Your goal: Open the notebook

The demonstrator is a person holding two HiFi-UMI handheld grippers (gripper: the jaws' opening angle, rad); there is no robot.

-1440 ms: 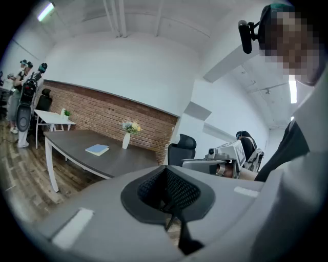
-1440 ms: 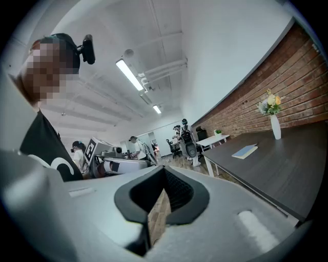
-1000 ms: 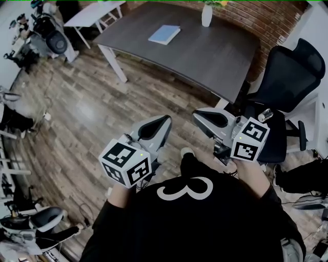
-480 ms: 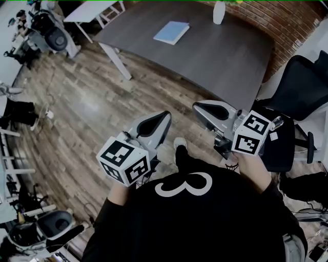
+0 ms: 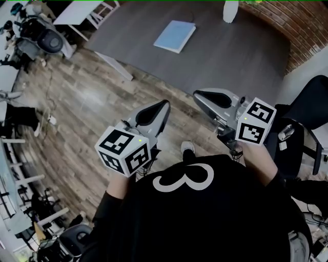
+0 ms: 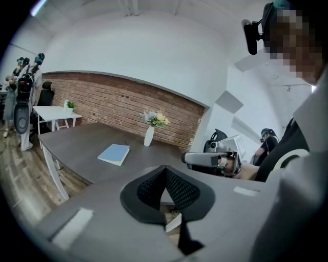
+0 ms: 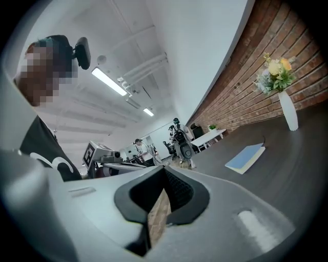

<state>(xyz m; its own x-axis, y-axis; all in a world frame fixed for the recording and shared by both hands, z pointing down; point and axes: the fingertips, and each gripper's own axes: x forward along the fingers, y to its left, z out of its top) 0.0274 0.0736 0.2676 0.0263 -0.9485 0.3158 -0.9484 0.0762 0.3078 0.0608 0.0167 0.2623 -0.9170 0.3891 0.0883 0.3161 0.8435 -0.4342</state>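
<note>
Wears "3" on shirt (image 5: 205,215). Holds left gripper (image 5: 165,104), right gripper (image 5: 197,94) pinched together, empty. Faces closed notebook (image 5: 175,36), long axis slanting away rightward.

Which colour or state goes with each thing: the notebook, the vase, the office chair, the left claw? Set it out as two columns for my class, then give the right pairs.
Column one:
1. notebook
2. vase
3. office chair
4. left claw

Column two:
a. shut, nothing held
b. white, standing upright
c. light blue, lying closed on the table
d. black

Pairs: 1-c, 2-b, 3-d, 4-a.
</note>
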